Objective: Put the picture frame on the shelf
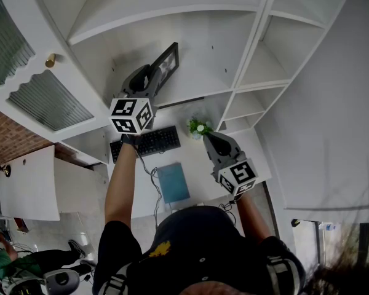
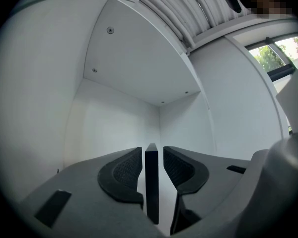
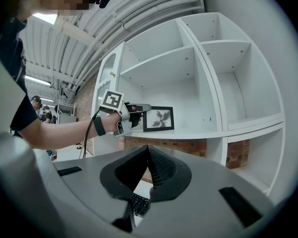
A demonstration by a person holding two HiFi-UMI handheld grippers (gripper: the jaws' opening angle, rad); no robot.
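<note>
Picture frame (image 3: pixel 159 119) stands upright on the white shelf (image 3: pixel 198 132), in the wide middle bay. Left gripper (image 2: pixel 152 155): jaws apart, the frame's thin black edge between the pads (image 2: pixel 126 170) with a narrow gap on each side, no pad pressing. Right gripper (image 3: pixel 148 152): jaws closed together, empty, held low, well apart from the frame.

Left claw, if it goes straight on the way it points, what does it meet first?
The frame stands edge-on between the left claw's open jaws; past it, probably the shelf's back wall, depth unclear.
</note>
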